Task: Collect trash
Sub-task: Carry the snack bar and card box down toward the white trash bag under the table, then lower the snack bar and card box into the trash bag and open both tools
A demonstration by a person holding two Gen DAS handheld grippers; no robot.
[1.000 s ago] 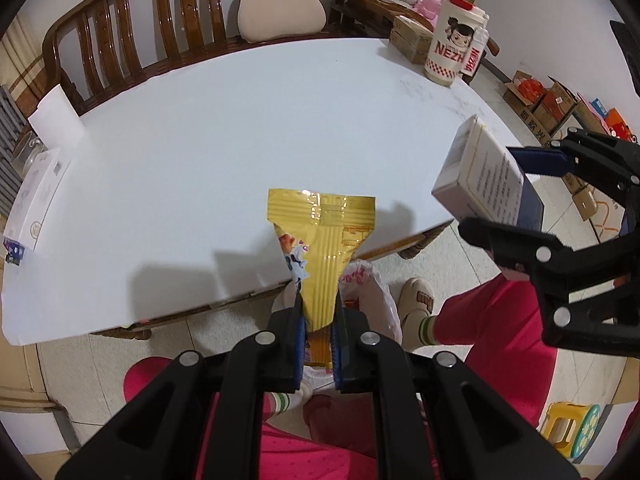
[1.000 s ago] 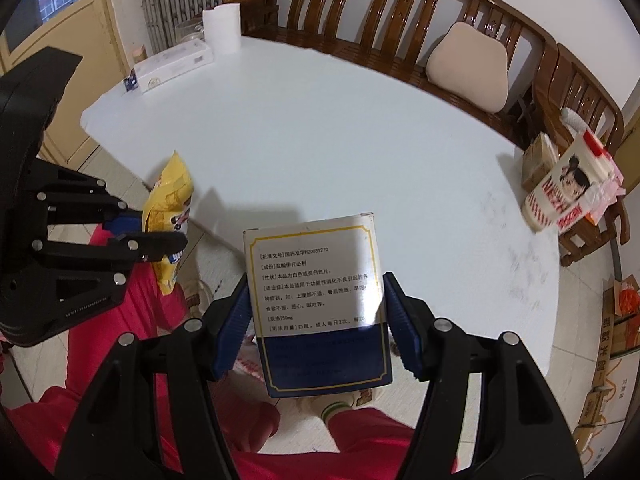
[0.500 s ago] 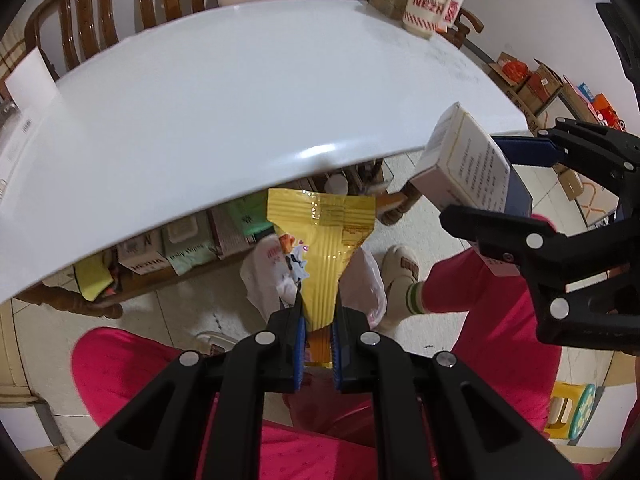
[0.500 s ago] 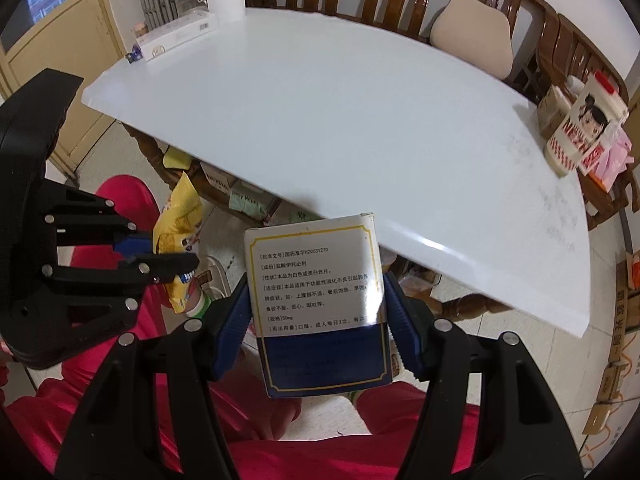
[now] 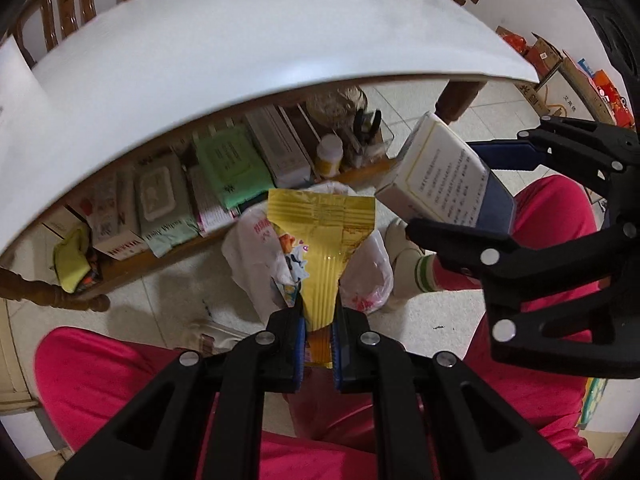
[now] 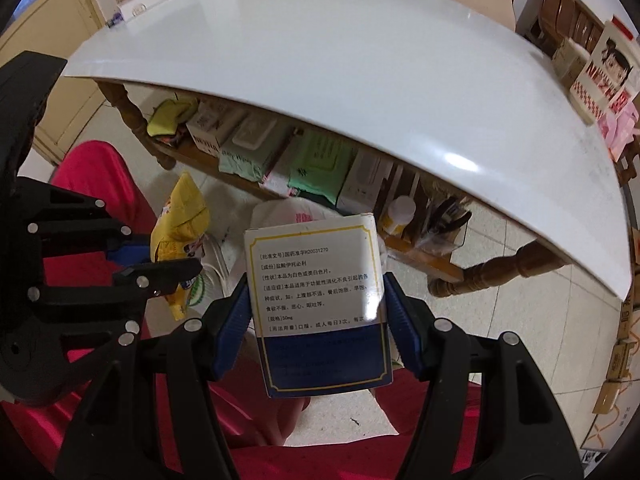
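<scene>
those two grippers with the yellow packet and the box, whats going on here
A seated person in red trousers is collecting trash with a hand-held tool in each hand. The left tool is shut on a yellow snack wrapper, and the right tool is clamped on a white and blue medicine box. Both are held below the edge of the white table, above a white plastic bag on the floor by the person's feet. Nothing has been released yet.

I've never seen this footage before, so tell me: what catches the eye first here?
The yellow snack wrapper pinched in the left hand-held gripper, and the white-and-blue medicine box clamped in the right hand-held gripper. Both hang below the white table edge, above a white plastic bag on the floor.
</scene>
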